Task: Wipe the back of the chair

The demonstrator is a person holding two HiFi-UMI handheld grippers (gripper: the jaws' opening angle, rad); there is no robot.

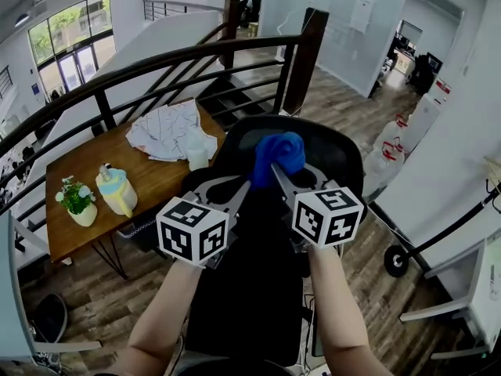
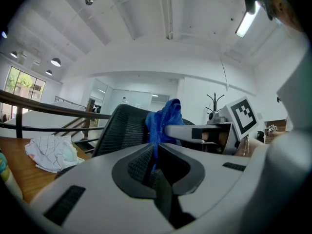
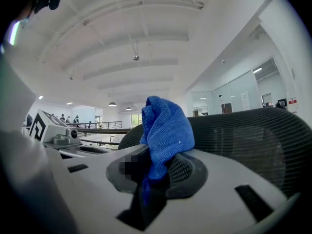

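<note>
right gripper [image 3: 155, 168] clamped on a fuzzy blue cloth [image 1: 279, 152], all bunched up | left gripper [image 2: 156, 152] pinching its hanging edge | cloth's up at the top of the curved black mesh chair back [image 1: 338, 153] | wooden table [image 1: 155, 180] just beyond

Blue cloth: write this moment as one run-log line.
left tool: shut on blue cloth | right tool: shut on it | cloth: at chair back

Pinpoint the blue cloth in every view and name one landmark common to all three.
Head view: centre, blue cloth against the top of the black chair back.
Left gripper view: centre, rising from the shut left gripper.
Right gripper view: centre, bunched in the shut right gripper.
Shared landmark: the chair back, behind the cloth in each view.
</note>
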